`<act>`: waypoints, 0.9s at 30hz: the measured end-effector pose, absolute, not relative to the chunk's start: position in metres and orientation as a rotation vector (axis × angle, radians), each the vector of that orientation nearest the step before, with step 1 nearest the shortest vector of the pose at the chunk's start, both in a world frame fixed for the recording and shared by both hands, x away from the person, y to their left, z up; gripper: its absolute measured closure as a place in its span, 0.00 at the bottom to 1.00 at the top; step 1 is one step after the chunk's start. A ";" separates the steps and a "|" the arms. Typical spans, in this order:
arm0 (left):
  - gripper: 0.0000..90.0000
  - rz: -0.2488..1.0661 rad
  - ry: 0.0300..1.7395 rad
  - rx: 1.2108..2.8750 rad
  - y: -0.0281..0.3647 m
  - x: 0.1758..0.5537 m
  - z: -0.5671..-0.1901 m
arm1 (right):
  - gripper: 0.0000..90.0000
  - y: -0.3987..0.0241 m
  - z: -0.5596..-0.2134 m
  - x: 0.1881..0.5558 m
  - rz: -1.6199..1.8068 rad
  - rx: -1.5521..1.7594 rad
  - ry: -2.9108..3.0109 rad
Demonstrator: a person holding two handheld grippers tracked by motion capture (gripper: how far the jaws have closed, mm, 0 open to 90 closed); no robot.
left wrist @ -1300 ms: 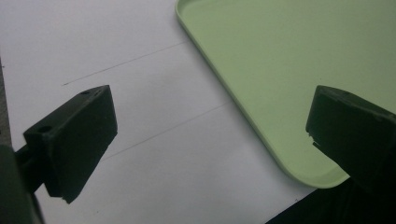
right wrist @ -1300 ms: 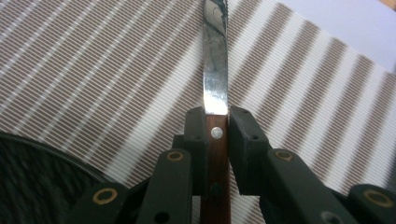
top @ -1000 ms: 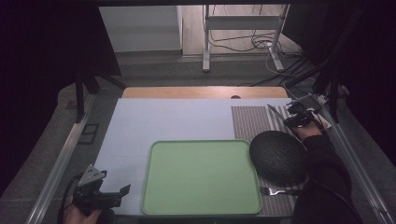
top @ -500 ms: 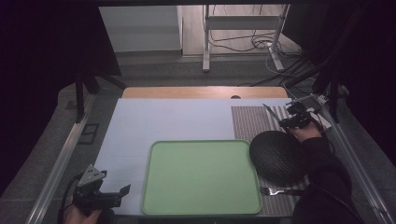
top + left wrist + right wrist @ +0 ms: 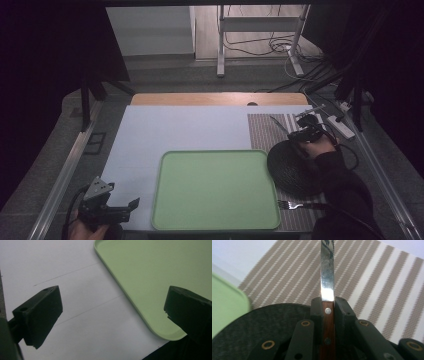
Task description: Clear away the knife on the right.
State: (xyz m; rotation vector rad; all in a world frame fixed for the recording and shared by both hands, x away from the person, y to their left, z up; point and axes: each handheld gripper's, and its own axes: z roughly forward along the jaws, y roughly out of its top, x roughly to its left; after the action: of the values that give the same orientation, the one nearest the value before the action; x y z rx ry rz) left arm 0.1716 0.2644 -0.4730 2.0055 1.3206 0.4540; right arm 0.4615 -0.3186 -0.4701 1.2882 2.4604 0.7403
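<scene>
So the right tool [image 5: 300,134] has a knife [image 5: 327,277] pinched tight by its wooden handle, jaws clamped on either side of it, with the shiny blade sticking out over the striped placemat [image 5: 262,132]. It's sitting right at the far edge of the dark round plate [image 5: 292,170], on the right side of the worktop [image 5: 190,127]. A fork [image 5: 295,204] lies on the mat on the near side of that plate. The big green tray [image 5: 215,190] is just left of the plate. Down at the near left corner the left tool [image 5: 127,207] hangs with its jaws wide apart, nothing between them, pointing at the tray's corner.
</scene>
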 end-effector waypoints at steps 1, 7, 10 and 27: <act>0.03 0.454 1.321 2.005 0.264 0.172 -0.473 | 0.86 -0.317 -0.470 0.460 0.752 1.286 2.463; 0.03 0.458 1.318 2.008 0.264 0.171 -0.473 | 0.86 -0.303 -0.468 0.444 0.786 1.245 2.491; 0.03 0.459 1.318 2.009 0.264 0.171 -0.473 | 0.86 -0.295 -0.466 0.436 0.810 1.227 2.503; 0.03 0.464 1.316 2.017 0.263 0.171 -0.473 | 0.86 -0.261 -0.463 0.380 0.871 1.125 2.577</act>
State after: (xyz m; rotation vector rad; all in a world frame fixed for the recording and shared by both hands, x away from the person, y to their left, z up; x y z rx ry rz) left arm 0.1713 0.2629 -0.4730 2.0169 1.3156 0.4639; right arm 0.3796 -0.2610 -0.4628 1.1251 2.5769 0.8713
